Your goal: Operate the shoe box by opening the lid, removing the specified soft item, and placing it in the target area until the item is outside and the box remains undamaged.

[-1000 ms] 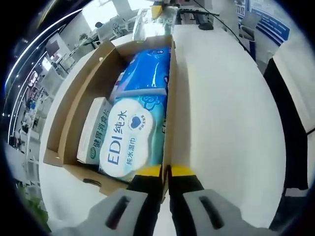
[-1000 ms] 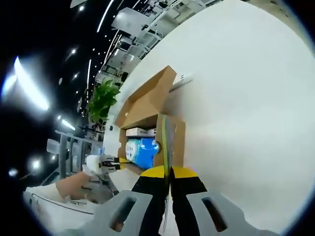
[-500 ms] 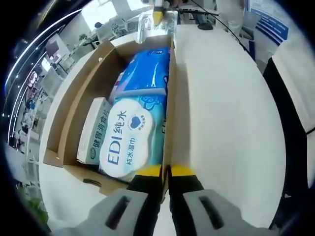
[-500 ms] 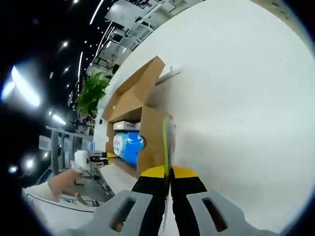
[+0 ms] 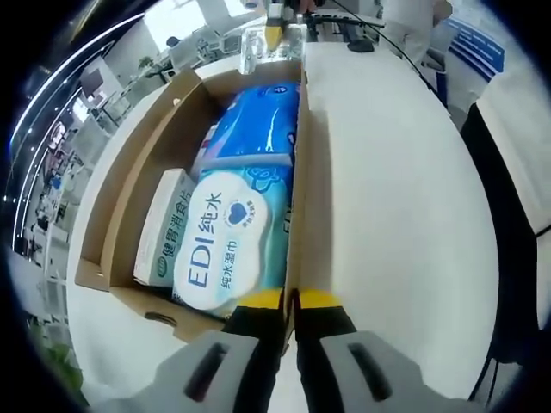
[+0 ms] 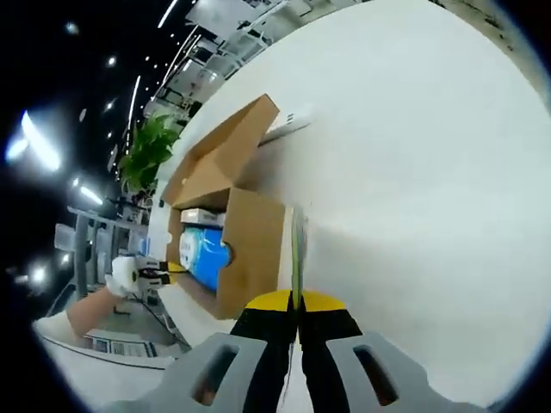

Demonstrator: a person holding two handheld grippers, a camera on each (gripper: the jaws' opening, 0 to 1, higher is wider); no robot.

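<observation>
The cardboard shoe box (image 5: pixel 120 215) lies open. Inside are a wet-wipes pack (image 5: pixel 225 245) with a white "EDI" label, a blue soft pack (image 5: pixel 258 120) behind it, and a white-green carton (image 5: pixel 164 228) beside it. My left gripper (image 5: pixel 290 301) is shut on the thin upright lid edge (image 5: pixel 297 172) at the box's near end. My right gripper (image 6: pixel 295 301) is shut on the same lid edge (image 6: pixel 294 249) at the other end, and its yellow tip (image 5: pixel 275 21) shows far off. From the right gripper view, the box (image 6: pixel 245 249) shows the blue pack (image 6: pixel 202 254), with the left gripper (image 6: pixel 168 273) beyond.
The box rests on a broad white table (image 6: pixel 413 172). A brown flap (image 6: pixel 224 155) stands open on the box's far side. A hand (image 6: pixel 90 305) holds the left gripper. A green plant (image 6: pixel 146 159) stands beyond the table, and a dark gap (image 5: pixel 508 224) runs along the table's right.
The left gripper view is almost the same. The right gripper view has swung, so the box sits further left and more of its brown end panel shows beside the held edge.
</observation>
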